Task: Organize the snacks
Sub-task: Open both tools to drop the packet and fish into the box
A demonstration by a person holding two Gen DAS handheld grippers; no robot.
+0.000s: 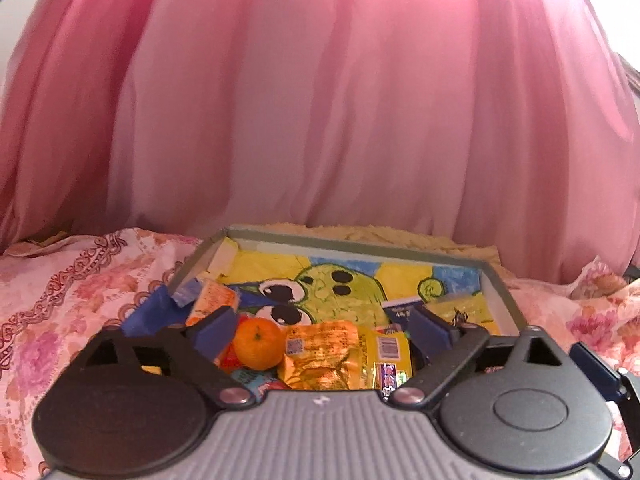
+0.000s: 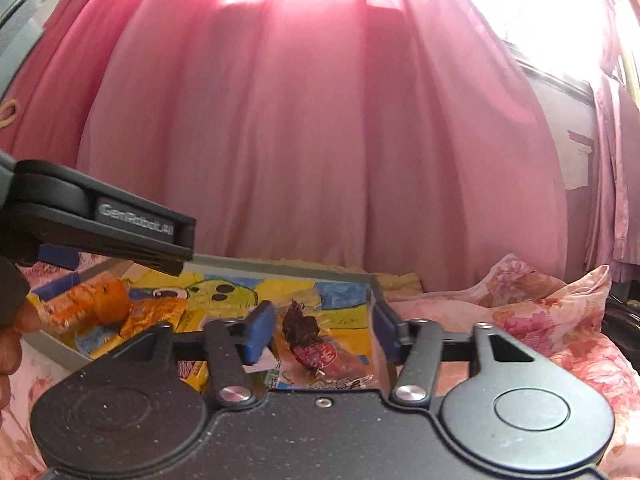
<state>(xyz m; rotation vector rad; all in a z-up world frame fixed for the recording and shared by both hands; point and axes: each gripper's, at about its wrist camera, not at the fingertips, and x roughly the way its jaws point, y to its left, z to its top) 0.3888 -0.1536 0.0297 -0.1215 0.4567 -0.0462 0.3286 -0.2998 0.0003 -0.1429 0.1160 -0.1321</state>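
orange tangerine (image 1: 258, 343), pink curtain (image 1: 320, 100), floral pink bedspread (image 1: 68, 292), blue-padded tongs (image 1: 322, 330).

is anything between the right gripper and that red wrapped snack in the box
Nothing visible blocks it. The right gripper is open, and the red wrapped snack lies on the box floor right in the gap between its fingers. The left gripper hovers over the snacks at the box's other side, clear of this approach.

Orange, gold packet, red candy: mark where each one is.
orange (image 1: 258, 343), left wrist view, middle of its peel.
gold packet (image 1: 320, 354), left wrist view, centre of the crinkled foil face.
red candy (image 2: 318, 354), right wrist view, middle of the red wrapper.
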